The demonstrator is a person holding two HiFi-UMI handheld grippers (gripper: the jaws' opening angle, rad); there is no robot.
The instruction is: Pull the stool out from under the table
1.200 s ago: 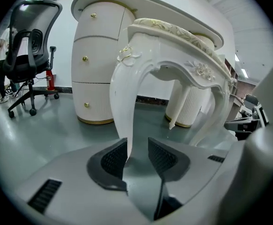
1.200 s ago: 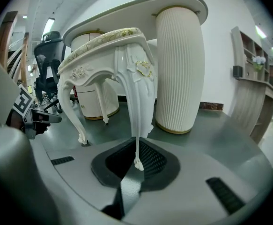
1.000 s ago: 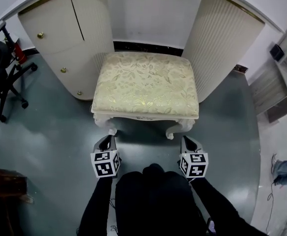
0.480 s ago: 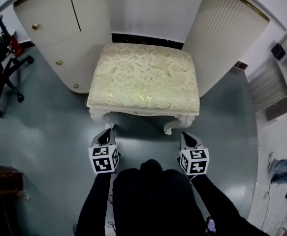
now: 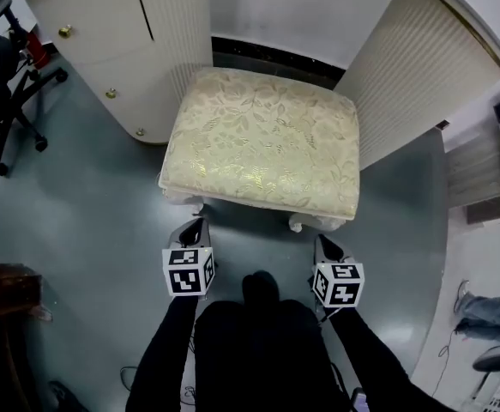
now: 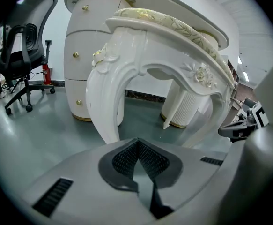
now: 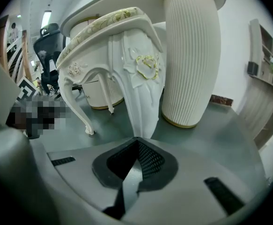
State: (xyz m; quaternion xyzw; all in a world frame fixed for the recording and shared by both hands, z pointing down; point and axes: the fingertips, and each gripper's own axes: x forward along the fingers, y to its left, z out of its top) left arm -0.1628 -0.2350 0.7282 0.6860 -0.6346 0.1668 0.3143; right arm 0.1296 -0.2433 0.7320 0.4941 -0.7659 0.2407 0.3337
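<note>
Jaws closed on nothing, left gripper (image 5: pixel 196 225) and right gripper (image 5: pixel 322 241) sit just short of the cream brocade-topped white stool's (image 5: pixel 262 144) front legs, probably to hook it from the ribbed white table (image 5: pixel 421 67) beyond.

The person wore long black sleeves (image 5: pixel 165 350) and black clothing (image 5: pixel 262 342) over the lap. The left gripper (image 5: pixel 195 227) and right gripper (image 5: pixel 323 244) each had a smooth light-grey shell (image 6: pixel 80 172), dark slotted vents (image 6: pixel 52 197), black mesh-textured pads (image 6: pixel 126 160), and a white cube (image 5: pixel 187 270) printed with black square markers.
</note>
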